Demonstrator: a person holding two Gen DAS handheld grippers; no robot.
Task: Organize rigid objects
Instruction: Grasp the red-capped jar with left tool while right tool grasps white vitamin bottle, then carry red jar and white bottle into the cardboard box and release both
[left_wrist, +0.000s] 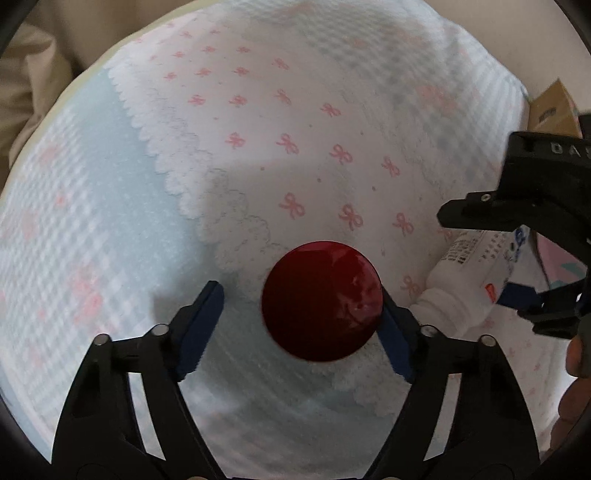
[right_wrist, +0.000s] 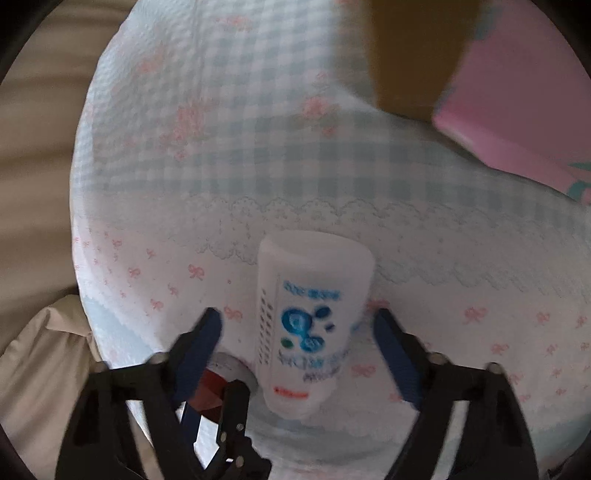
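Soft bedding (left_wrist: 110, 229); both unclenched, left gripper (left_wrist: 303, 314) straddling red lid (left_wrist: 321, 301), right gripper (right_wrist: 297, 332) straddling white bottle (right_wrist: 310, 321), risk off-centre slips.

White bottle (right_wrist: 314, 321) lying on patterned cloth (right_wrist: 229, 155) between right tool (right_wrist: 301, 325) fingers (pads not touching); pink box (right_wrist: 517, 110) upper right.

Soft surface spread with a quilted cloth (left_wrist: 110, 229): pale blue gingham with faded pink motifs, joined along a scalloped lace seam (left_wrist: 192, 173) to white fabric dotted with pink bows. Beige bedding (left_wrist: 33, 85) bunched beyond the cloth's left edge. Beyond the far right corner, a brown cardboard box (right_wrist: 406, 55). Dim, soft light, with shadow pooling near the middle.
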